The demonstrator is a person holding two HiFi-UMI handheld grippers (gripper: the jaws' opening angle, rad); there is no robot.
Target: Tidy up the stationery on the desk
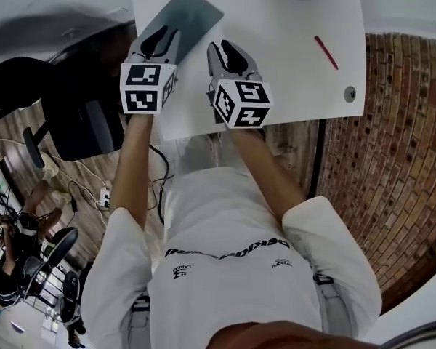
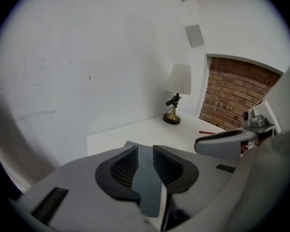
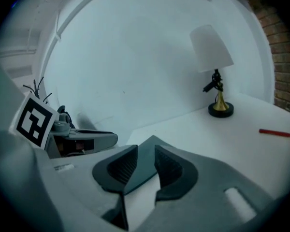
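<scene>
Two sets of fingers, both narrowly parted, nothing clamped.

- **Left gripper** (image 2: pixel 145 151): fingers (image 2: pixel 122 167) are held a small gap apart over the near corner of a dark grey notebook (image 1: pixel 187 11). Its cover is seen through the gap and ahead of the tips, laid flat on the white tabletop (image 1: pixel 276 78).
- **Right gripper** (image 3: pixel 146 151): the same small gap, empty. Bare tabletop is seen beneath, with the notebook's edge just left of the tips.
- **Red pen** (image 1: pixel 325 51): left loose, well to the right of the right fingers.
- **Lamp** (image 3: pixel 216 93): set far ahead.

Tidying is judged barely begun. Notebook and pen are not yet gathered.
</scene>
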